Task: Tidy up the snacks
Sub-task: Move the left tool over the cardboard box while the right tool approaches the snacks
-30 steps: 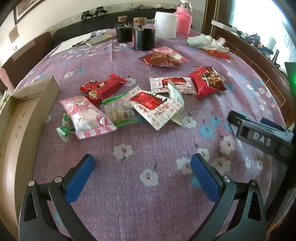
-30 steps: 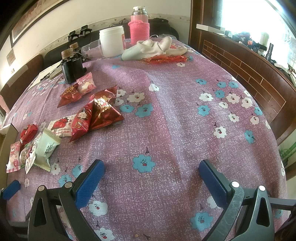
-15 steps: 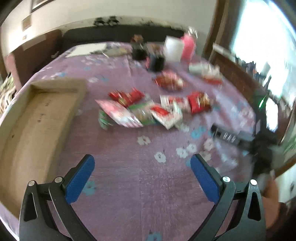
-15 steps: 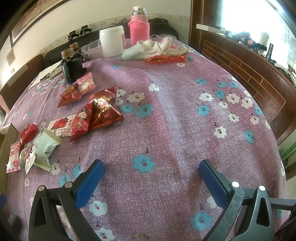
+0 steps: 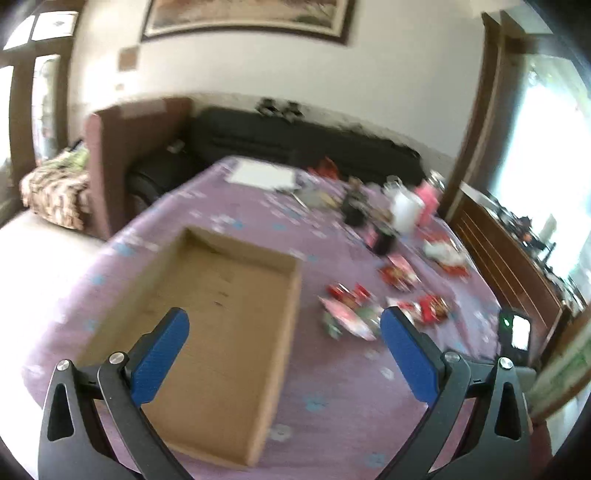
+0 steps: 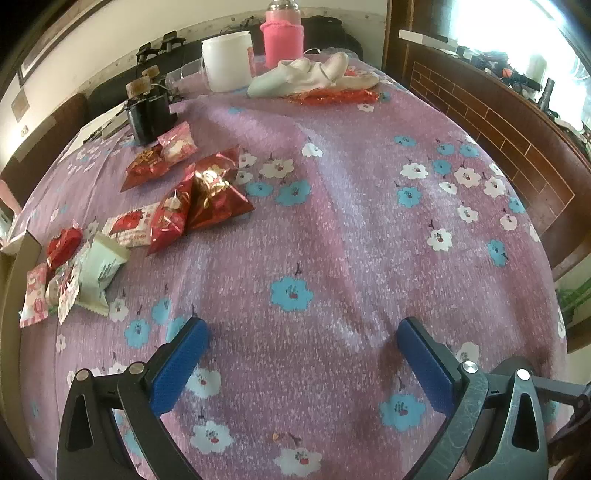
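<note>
L claw & R claw wide open, empty, above tablecloth.

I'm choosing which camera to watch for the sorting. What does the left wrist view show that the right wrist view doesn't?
Only the left wrist view shows the inside of the cardboard box, which holds no snacks, plus the dark sofa and a framed picture; it is blurred. Only the right wrist view shows the packets sharply, such as the pale green packet, and the white cloth. Both show the purple tablecloth, the snack pile, the white jar and open, empty grippers: left, right.
</note>
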### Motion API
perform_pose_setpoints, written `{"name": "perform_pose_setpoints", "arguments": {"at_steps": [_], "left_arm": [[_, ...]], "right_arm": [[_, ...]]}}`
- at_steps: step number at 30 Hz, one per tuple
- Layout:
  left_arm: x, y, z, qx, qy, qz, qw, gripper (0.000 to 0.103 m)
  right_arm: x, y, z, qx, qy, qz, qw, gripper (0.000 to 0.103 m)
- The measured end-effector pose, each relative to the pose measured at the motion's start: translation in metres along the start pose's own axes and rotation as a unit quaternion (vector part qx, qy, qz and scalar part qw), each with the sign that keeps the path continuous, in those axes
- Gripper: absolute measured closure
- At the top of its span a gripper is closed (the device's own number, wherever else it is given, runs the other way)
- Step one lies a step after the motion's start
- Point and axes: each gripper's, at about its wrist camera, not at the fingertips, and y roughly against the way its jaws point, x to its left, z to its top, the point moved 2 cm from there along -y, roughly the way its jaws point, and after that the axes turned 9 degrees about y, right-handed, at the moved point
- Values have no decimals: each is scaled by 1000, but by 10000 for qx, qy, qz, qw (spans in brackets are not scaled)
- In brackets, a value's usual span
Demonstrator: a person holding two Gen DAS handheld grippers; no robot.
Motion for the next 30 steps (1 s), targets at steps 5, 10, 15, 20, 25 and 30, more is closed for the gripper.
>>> {"name": "perform_pose_setpoints", "arguments": {"at_steps": [5,10,15,20,25,30], "left_arm": [[14,6,-4,-278,-173,248,9992,0],[22,0,-12,-65,-70,40,9999,0],[14,-6,-23,55,-125,-184,9997,0],[12,-16,-29,297,-131,-257,9991,0],[38,-10,-18,184,118,-93,9997,0],[76,1,-7,-26,251,199,9995,0]], "right_arm": [[0,2,0,222,-21,-26,9997,2],[13,47,8,-485,1,310,9983,8],[42,87,18,-1215,300,991,9872,5],[84,77,27,-1017,689,1174,9855,20],[152,79,41,-1011,1172,1782,9718,36],[239,73,40,-755,1992,1894,9585,45]]}}
